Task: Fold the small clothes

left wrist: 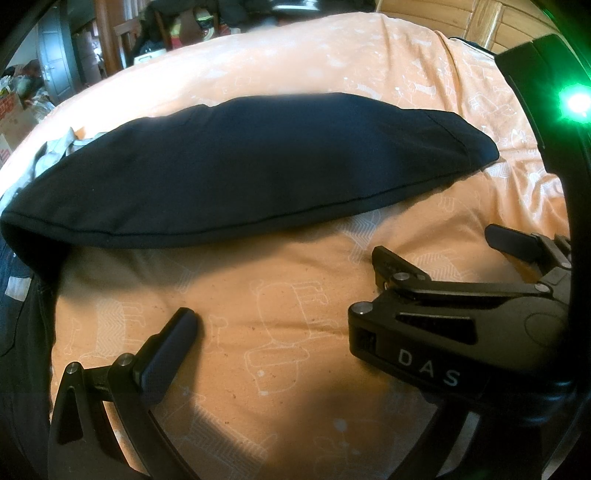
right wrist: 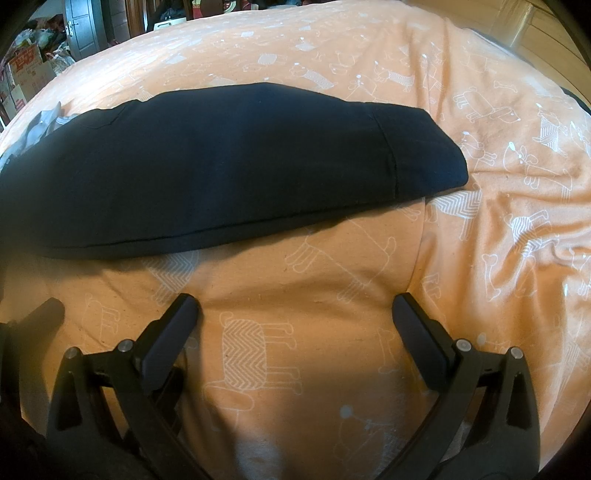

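A dark navy garment (left wrist: 240,170) (right wrist: 221,166) lies folded into a long flat band across the orange bed sheet (left wrist: 280,354) (right wrist: 369,258). My left gripper (left wrist: 295,317) sits just short of its near edge; only its left finger (left wrist: 173,339) shows, set wide, and the other is hidden behind the right gripper. My right gripper (right wrist: 295,306) is open over bare sheet, nothing between its fingers. It also appears in the left wrist view as the right gripper (left wrist: 439,247), close beside the left one.
A crumpled grey cloth (left wrist: 55,155) (right wrist: 40,125) lies past the garment's left end. Dark fabric with a pale label (left wrist: 18,291) hangs at the left edge. Cardboard boxes (right wrist: 26,70) and clutter stand beyond the bed's far left; wooden panelling (left wrist: 491,18) is at the far right.
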Available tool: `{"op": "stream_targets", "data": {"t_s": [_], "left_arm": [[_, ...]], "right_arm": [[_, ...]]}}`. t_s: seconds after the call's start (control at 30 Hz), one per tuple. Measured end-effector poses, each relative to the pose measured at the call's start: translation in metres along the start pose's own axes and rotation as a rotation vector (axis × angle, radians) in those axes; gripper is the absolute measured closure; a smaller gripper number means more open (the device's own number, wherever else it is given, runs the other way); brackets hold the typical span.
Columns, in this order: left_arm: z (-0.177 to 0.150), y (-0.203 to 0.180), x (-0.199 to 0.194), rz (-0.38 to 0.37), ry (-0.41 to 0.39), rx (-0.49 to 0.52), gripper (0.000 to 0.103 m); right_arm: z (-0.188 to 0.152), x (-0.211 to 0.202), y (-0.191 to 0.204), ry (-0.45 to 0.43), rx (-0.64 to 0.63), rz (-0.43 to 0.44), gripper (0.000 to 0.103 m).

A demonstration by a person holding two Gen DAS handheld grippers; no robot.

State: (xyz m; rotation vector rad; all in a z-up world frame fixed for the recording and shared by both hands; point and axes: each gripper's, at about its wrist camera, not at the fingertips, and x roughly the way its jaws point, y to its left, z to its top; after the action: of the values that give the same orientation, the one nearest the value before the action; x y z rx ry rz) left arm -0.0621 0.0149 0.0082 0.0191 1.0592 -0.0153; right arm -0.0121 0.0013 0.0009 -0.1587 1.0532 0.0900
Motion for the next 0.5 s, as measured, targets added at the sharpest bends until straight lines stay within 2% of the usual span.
{"op": "stream_targets", "data": {"t_s": [0.23,0.33,0.47,0.5], "left_arm": [[0.002,-0.005,0.004,0.022,-0.009,0.02,0.0],[0.007,0.0,0.006,-0.009,0.023,0.01,0.0],[0.013,0.016,-0.004,-0.163,0.097,0.044,0.0],[0.015,0.016,-0.006,-0.194,0.121,0.094,0.0]], "right_arm": [[0.005,0.002,0.001,0.017,-0.004,0.0,0.0],[0.012,0.003,0.001,0.029,-0.034,0.003,0.0],[0.026,-0.001,-0.004,0.098,-0.051,0.035,0.0],[0.028,-0.01,-0.005,0.062,-0.047,0.009,0.0]]}}
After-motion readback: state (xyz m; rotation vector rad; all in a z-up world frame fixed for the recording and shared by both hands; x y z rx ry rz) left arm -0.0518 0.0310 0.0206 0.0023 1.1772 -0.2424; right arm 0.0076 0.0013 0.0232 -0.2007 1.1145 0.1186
